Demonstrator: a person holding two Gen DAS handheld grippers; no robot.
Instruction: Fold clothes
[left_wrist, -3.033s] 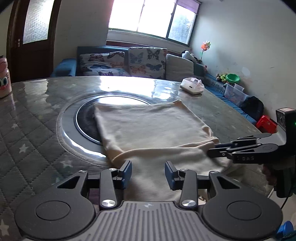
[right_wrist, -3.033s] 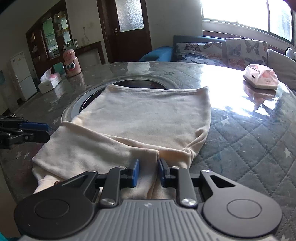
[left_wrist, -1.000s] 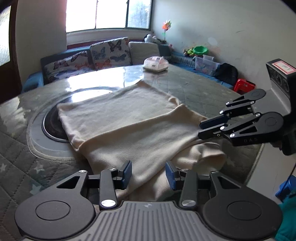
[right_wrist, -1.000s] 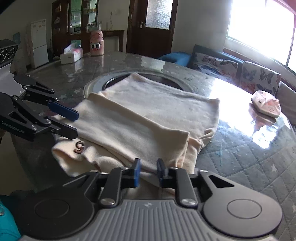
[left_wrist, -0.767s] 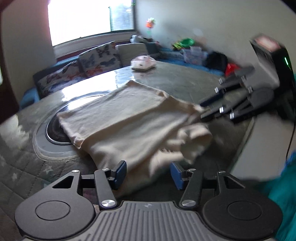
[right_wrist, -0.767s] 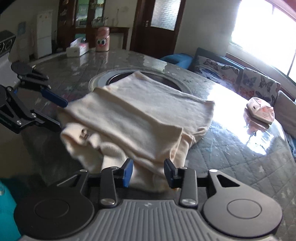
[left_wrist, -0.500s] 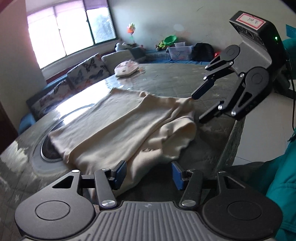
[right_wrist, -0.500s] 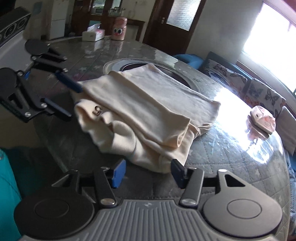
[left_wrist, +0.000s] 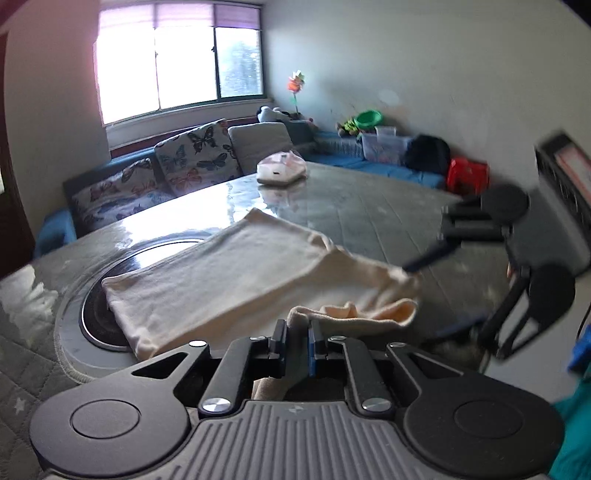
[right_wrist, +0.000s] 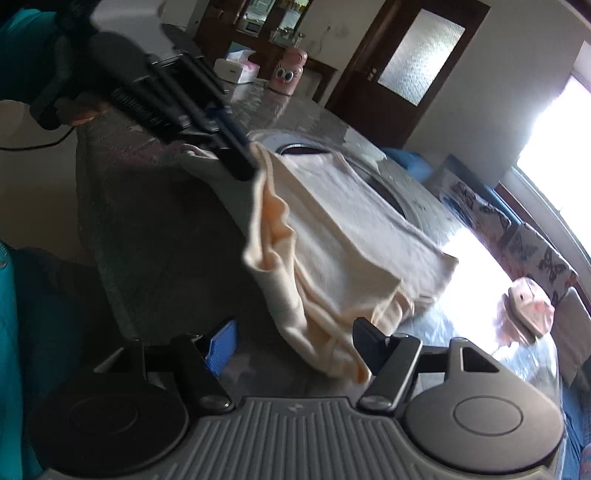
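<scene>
on the round grey table lies the cream garment, folded, its near edge bunched at the table's rim. the left tongs pinch that near edge, lifting it slightly. the right tongs stand wide apart beside the hem, holding nothing.

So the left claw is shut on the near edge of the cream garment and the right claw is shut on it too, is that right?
Not quite. The left claw is indeed shut on the near edge of the cream garment, but the right claw is open: the right wrist view shows its fingers spread wide either side of the garment's corner, not clamped on it.
</scene>
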